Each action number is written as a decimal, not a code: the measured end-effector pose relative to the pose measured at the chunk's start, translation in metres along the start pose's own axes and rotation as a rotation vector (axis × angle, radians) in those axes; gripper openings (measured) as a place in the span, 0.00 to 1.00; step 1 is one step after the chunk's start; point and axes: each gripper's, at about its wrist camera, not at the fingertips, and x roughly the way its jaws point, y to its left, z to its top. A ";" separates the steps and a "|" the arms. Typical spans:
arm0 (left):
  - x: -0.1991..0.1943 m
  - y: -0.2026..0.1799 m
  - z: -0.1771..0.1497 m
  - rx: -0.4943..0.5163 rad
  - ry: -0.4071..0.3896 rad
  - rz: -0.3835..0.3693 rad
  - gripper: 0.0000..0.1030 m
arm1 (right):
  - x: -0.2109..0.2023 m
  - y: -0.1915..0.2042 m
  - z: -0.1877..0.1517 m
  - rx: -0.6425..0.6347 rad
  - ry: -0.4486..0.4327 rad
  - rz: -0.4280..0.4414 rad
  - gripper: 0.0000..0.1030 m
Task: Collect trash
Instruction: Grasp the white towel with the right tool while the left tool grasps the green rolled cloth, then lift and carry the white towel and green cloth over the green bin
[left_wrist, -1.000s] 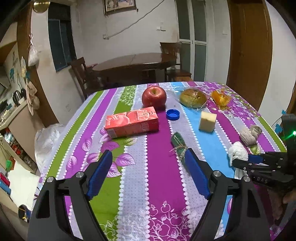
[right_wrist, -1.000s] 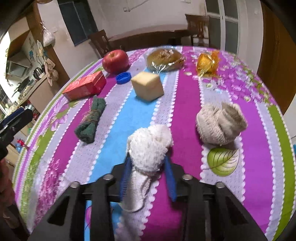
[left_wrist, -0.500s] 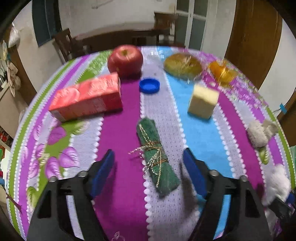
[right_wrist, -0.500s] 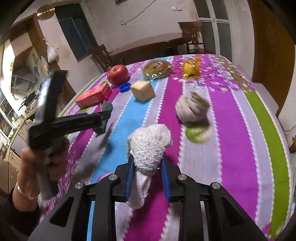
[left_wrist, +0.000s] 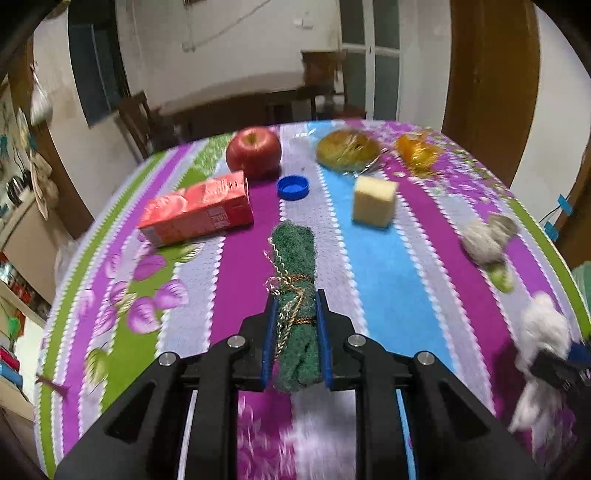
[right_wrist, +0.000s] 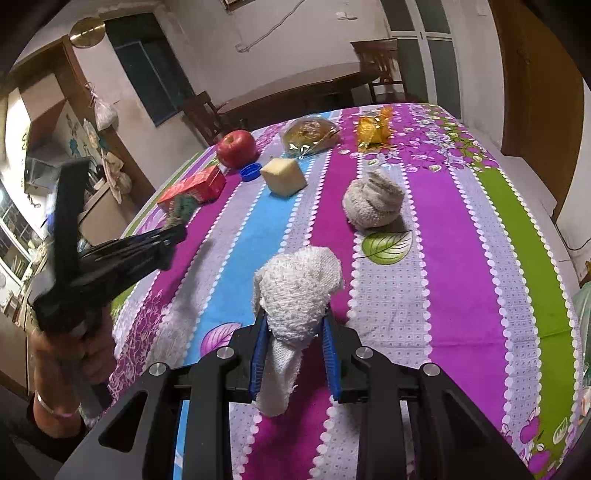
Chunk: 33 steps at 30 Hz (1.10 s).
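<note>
A green scouring pad roll (left_wrist: 293, 243) tied with gold string lies on the striped tablecloth (left_wrist: 236, 266). My left gripper (left_wrist: 296, 304) is closing on its near end, with both blue pads pressing its sides. From the right wrist view that gripper (right_wrist: 173, 232) comes in from the left, a hand on its handle, and the green roll's far end (right_wrist: 183, 205) sticks out past the tips. My right gripper (right_wrist: 294, 321) is shut on a white cloth wad (right_wrist: 299, 284) and holds it above the table. It also shows at the left view's right edge (left_wrist: 569, 354).
Further back on the table are a red carton (left_wrist: 197, 210), a red apple (left_wrist: 254, 151), a blue cap (left_wrist: 293, 187), a yellow block (left_wrist: 373, 199), a wrapped bun (left_wrist: 349, 149), an orange wrapper (left_wrist: 417, 151) and a grey cloth ball (right_wrist: 373, 203). The table edge curves down on the right.
My left gripper moved forward and down over the green roll and went from wide open to shut on it. The right gripper lifted the white wad and pulled back slightly.
</note>
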 end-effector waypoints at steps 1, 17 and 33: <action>-0.007 -0.004 -0.004 0.010 -0.012 0.009 0.17 | -0.001 0.002 -0.001 -0.008 0.004 0.000 0.27; -0.056 -0.099 -0.001 0.207 -0.140 -0.026 0.17 | -0.061 -0.033 -0.015 0.024 -0.045 -0.088 0.27; -0.091 -0.255 0.020 0.448 -0.260 -0.205 0.17 | -0.193 -0.143 -0.025 0.124 -0.158 -0.369 0.27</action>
